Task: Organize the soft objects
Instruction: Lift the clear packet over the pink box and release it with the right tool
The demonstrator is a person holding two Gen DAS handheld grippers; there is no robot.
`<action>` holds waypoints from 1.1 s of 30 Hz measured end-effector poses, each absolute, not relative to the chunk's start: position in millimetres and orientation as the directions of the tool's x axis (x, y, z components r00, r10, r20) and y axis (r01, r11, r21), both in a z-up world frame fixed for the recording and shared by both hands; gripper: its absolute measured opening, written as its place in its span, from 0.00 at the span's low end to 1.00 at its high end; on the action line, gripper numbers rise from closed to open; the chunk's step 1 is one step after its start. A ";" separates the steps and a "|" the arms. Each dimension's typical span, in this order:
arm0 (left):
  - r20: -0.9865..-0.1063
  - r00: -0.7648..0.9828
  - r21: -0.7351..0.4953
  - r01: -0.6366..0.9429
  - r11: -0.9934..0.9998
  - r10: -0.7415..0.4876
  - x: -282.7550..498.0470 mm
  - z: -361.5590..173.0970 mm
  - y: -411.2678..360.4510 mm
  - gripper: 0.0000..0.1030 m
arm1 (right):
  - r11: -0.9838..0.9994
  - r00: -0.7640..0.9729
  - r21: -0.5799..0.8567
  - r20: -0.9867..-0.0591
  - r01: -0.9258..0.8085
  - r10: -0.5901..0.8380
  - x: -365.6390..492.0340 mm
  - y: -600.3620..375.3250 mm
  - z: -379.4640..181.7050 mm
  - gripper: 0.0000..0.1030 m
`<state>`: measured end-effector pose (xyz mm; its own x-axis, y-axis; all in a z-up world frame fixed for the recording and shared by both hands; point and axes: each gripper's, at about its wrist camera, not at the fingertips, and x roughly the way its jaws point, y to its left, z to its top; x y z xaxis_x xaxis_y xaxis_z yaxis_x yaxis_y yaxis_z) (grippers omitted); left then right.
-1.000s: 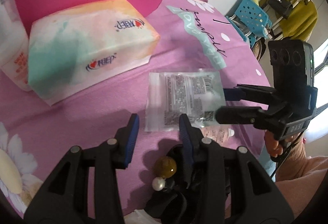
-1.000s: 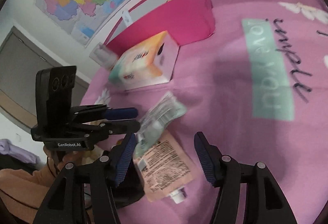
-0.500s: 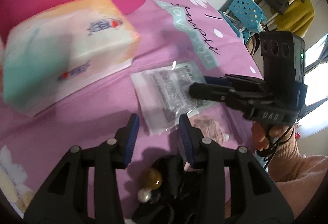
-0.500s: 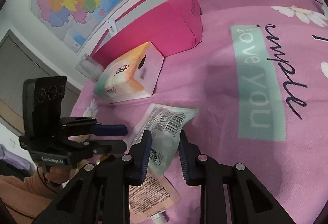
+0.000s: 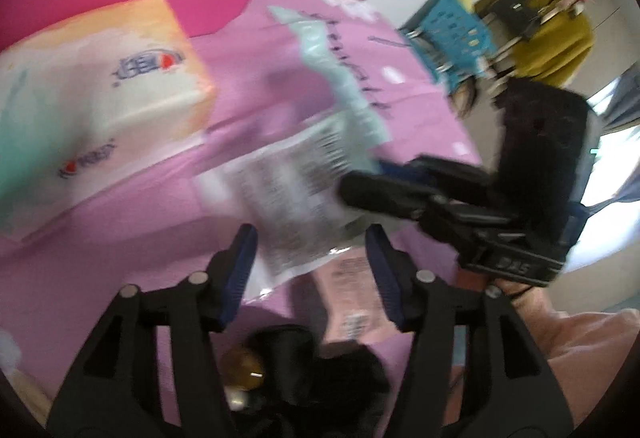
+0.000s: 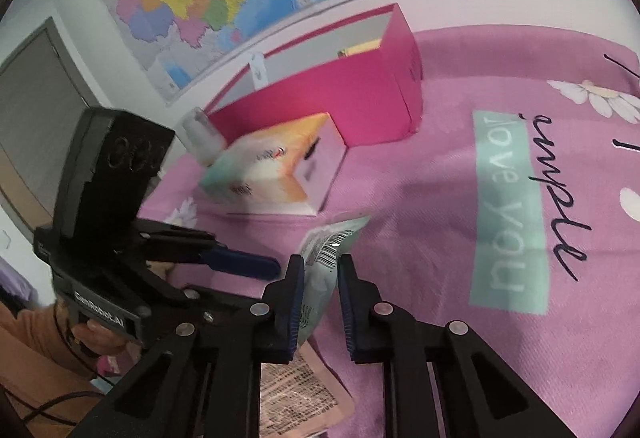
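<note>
My right gripper [image 6: 320, 302] is shut on a clear mint-green sachet [image 6: 326, 258] with a barcode and holds it above the pink cloth; it also shows in the left wrist view [image 5: 296, 193], pinched by the right gripper [image 5: 360, 189]. My left gripper [image 5: 308, 262] is open and empty, just below the sachet; it shows in the right wrist view [image 6: 244, 262]. A pink sachet [image 5: 352, 302] lies flat on the cloth under it, also in the right wrist view [image 6: 300, 394]. A soft tissue pack [image 5: 92, 125] lies before the pink box [image 6: 332, 93].
A black hair tie with a yellow bead [image 5: 244, 370] lies near my left gripper. A small bottle [image 6: 200, 133] stands left of the pink box. A blue crate [image 5: 456, 33] and chair stand beyond the table's right edge.
My right gripper closed on the mint-green sachet and lifted it off the cloth. My left gripper opened wider and moved toward the sachets.
</note>
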<state>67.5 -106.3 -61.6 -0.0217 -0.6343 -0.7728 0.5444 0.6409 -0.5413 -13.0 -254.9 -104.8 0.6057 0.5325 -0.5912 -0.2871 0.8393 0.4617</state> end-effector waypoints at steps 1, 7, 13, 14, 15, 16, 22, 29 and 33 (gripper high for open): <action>-0.774 0.004 -0.524 0.557 0.644 -0.634 66.3 -57.2 -107.0 0.56 | 0.815 0.595 0.499 -0.571 -0.294 0.565 -12.0 -257.7 -104.8 0.12; -0.770 0.091 -0.484 0.562 0.671 -0.632 66.9 -41.2 -93.4 0.55 | 0.772 0.593 0.555 -0.522 -0.310 0.613 -9.9 -259.4 -93.5 0.09; -0.752 0.143 -0.476 0.556 0.681 -0.643 75.2 -20.8 -76.2 0.55 | 0.731 0.626 0.589 -0.436 -0.345 0.647 -11.2 -269.3 -65.5 0.05; -0.747 0.144 -0.481 0.557 0.677 -0.649 77.6 -17.5 -76.5 0.55 | 0.724 0.633 0.593 -0.418 -0.353 0.652 -9.9 -270.6 -59.5 0.05; -0.742 0.140 -0.487 0.559 0.671 -0.655 80.6 -14.4 -77.6 0.55 | 0.716 0.643 0.596 -0.395 -0.364 0.656 -7.0 -271.8 -51.5 0.05; -0.744 0.141 -0.482 0.564 0.671 -0.653 82.9 -12.4 -79.4 0.55 | 0.710 0.646 0.598 -0.383 -0.371 0.660 -4.7 -272.5 -47.4 0.05; -0.768 0.127 -0.468 0.559 0.685 -0.628 91.8 -21.1 -87.7 0.55 | 0.695 0.648 0.601 -0.355 -0.395 0.674 23.2 -265.7 -34.9 0.05; -0.730 0.167 -0.486 0.554 0.676 -0.662 104.2 -2.6 -88.3 0.55 | 0.652 0.660 0.637 -0.285 -0.412 0.695 41.3 -270.5 -22.5 0.05; -0.720 0.259 -0.434 0.557 0.708 -0.644 128.0 25.8 -94.6 0.55 | 0.636 0.678 0.637 -0.233 -0.435 0.697 64.0 -269.9 -2.2 0.05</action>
<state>128.0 -94.6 25.8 0.2586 -0.6442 -0.7198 0.5572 0.7082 -0.4335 64.0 -269.9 -2.2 0.6777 0.6975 -0.2329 -0.4353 0.6357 0.6375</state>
